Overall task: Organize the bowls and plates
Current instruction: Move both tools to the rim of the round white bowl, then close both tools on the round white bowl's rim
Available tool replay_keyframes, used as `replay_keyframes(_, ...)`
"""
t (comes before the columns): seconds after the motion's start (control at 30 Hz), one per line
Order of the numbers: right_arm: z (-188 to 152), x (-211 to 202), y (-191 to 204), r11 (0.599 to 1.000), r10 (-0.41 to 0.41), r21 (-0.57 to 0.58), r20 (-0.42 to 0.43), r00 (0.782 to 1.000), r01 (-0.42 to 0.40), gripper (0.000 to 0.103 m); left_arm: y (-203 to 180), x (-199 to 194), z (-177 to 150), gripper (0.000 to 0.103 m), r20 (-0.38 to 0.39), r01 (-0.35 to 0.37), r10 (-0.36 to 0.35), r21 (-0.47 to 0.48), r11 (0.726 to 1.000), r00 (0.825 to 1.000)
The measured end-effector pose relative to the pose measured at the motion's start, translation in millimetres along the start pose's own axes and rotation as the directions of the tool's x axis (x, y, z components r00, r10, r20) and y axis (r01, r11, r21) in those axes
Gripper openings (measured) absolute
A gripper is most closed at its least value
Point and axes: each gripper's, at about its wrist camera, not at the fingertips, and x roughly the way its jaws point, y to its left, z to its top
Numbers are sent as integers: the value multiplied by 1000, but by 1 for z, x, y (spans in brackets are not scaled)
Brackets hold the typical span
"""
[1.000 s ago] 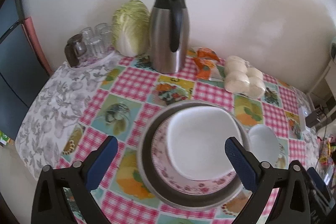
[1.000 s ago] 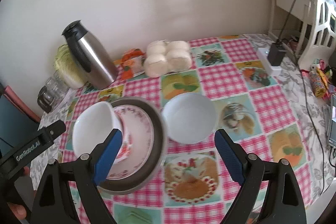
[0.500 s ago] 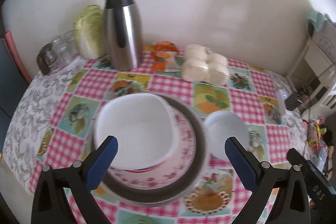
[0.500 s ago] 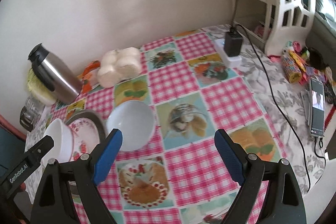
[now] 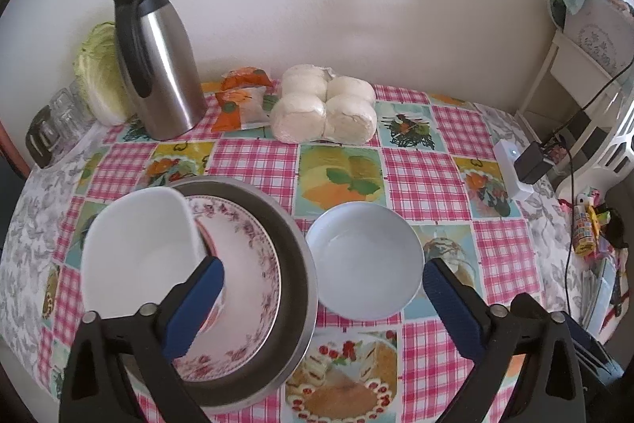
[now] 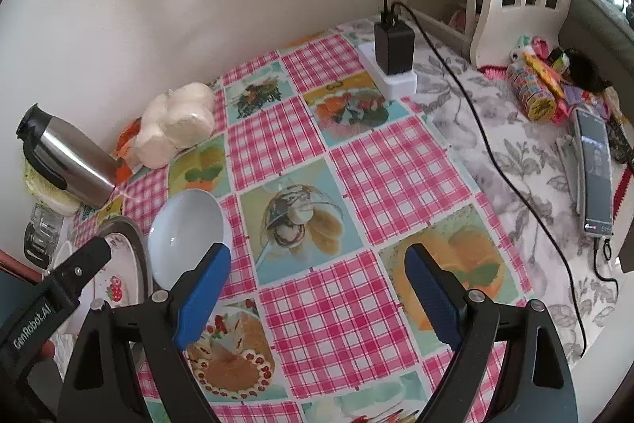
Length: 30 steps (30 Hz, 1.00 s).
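Hovering over a table spread with a pink checked, fruit-print tablecloth (image 5: 420,181), the left gripper (image 5: 323,286) has its blue-padded jaws spread wide though they are closing, with a white round bowl (image 5: 364,260) between them and neither pad touching it. That bowl sits on the cloth just right of a grey metal pan (image 5: 295,252), which holds a floral plate (image 5: 253,260); a white squarish bowl (image 5: 138,256) stands tilted on the plate, and the gripper's left finger overlaps it in the left wrist view, though contact cannot be told. Behind, near the wall, stand a steel thermos jug (image 5: 156,62), a cabbage (image 5: 97,74), some glasses (image 5: 55,117), an orange packet (image 5: 241,98) and a bag of white buns (image 5: 325,106). The right gripper (image 6: 317,292) hangs with its jaws spread apart over bare cloth, nothing between them, with the round bowl just beyond its left finger. From the right wrist, a black charger (image 6: 394,42) is plugged into a white power strip (image 6: 392,78) at the far edge, its cable (image 6: 491,153) trailing across the grey floral cloth past a phone (image 6: 594,177).
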Motion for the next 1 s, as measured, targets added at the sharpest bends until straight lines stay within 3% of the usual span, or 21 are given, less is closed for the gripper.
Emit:
replay_keyframes(0.13,3,16,-4,1000,-5,10,-29,1000,5,90,-2,16,3,90,-21,4,-4,2,1000,1000)
replay_keyframes(0.2,3,24,-3,1000,-4,8,-43,999,4,90,-5,25,5,83,-31,13,-13,7,1000,999)
replay_keyframes(0.3,3,36,2,1000,2,1,-61,998,-2,90,-10,38,7,82,-46,6,-6,21,1000,999)
replay_keyframes(0.37,2,44,7,1000,12,-11,-74,997,-13,90,-12,44,8,73,-52,10,-9,27,1000,999)
replay_keyframes(0.53,2,58,23,999,28,-42,-92,995,-32,90,-20,59,12,72,-53,1,2,61,998,999)
replay_keyframes(0.6,2,62,31,997,39,-59,-92,995,-45,90,-20,65,12,63,-57,4,0,69,998,998)
replay_keyframes(0.73,3,70,44,994,35,-97,-95,995,-45,89,-17,72,14,61,-63,2,2,68,998,998)
replay_keyframes(0.9,0,83,56,990,38,-129,-110,993,-52,74,-7,82,15,59,-75,2,2,51,999,997)
replay_keyframes(1.0,-2,90,63,988,40,-141,-114,993,-56,69,-4,86,15,59,-82,4,0,43,999,997)
